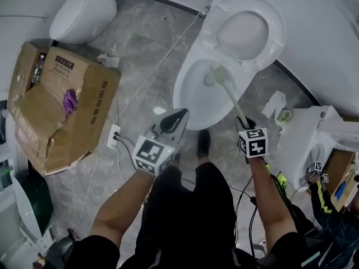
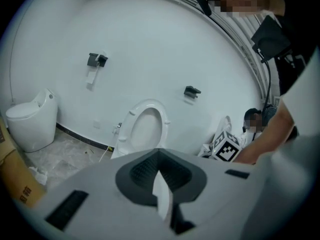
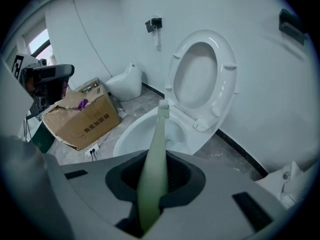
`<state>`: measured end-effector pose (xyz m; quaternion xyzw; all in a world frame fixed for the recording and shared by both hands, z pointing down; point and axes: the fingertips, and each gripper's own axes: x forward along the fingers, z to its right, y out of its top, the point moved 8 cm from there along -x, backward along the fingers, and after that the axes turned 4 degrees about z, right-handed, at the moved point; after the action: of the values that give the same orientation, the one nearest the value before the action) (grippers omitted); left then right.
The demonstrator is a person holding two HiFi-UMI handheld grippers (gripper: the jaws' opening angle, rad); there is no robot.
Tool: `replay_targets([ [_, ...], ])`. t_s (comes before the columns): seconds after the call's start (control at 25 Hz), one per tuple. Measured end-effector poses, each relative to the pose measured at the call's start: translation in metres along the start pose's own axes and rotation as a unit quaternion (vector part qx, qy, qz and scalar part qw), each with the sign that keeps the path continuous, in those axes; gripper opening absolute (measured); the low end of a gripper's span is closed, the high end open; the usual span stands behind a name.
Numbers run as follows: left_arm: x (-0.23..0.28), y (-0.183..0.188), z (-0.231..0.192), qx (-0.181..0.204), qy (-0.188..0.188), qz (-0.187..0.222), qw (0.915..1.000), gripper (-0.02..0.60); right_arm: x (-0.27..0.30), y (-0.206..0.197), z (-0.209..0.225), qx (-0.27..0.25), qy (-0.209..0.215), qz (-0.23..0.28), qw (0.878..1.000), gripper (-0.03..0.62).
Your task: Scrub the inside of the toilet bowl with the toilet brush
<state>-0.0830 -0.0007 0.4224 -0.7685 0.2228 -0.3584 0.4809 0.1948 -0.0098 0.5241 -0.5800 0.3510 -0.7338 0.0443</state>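
Note:
A white toilet stands with its seat and lid (image 1: 247, 35) raised, and its bowl rim (image 1: 182, 80) lies just ahead of my feet. A pale green toilet brush (image 1: 230, 94) reaches down into the bowl, its head (image 1: 217, 74) near the back wall. My right gripper (image 1: 245, 122) is shut on the brush handle (image 3: 156, 149), which runs out between the jaws toward the bowl (image 3: 131, 130). My left gripper (image 1: 180, 114) hovers over the bowl's near rim, shut and holding nothing. The left gripper view shows its closed tips (image 2: 160, 156) below the raised seat (image 2: 163, 118).
A torn cardboard box (image 1: 61, 105) sits at the left, with a second toilet (image 1: 84, 10) behind it. A power strip (image 1: 114, 136) and cables lie on the grey floor. Another white fixture (image 1: 314, 139) and a crouching person (image 1: 331, 212) are at the right.

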Motion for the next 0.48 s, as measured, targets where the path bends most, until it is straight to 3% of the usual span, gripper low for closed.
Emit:
replay_targets([
  [0.2, 0.016, -0.026, -0.004, 0.004, -0.010, -0.008, 0.9999, 0.009, 0.034, -0.018, 0.004, -0.006, 0.009, -0.027, 1.000, 0.064],
  [0.48, 0.037, -0.063, -0.017, -0.013, 0.010, -0.029, 0.9994, 0.009, 0.080, -0.037, 0.010, -0.003, 0.013, -0.064, 0.998, 0.064],
])
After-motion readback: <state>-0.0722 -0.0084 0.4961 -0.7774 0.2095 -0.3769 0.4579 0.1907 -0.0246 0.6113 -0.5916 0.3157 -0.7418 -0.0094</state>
